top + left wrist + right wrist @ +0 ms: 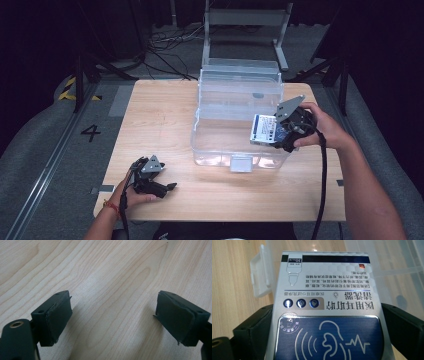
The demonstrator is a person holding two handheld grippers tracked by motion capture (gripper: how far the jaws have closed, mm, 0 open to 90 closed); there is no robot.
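A white and blue carton (266, 129) printed with an ear symbol (325, 315) hangs over the right part of a clear plastic bin (220, 152). My right gripper (281, 134) is shut on it, with one black jaw on each side of the carton in the right gripper view. My left gripper (169, 188) rests low on the wooden table (160, 115) near its front left edge. In the left gripper view it (113, 316) stands open, and bare wood shows between its jaws.
The bin's clear lid (241, 70) stands open behind it, and a white latch (241, 163) sits on its front wall. A metal frame (246, 22) and cables lie on the floor beyond the table.
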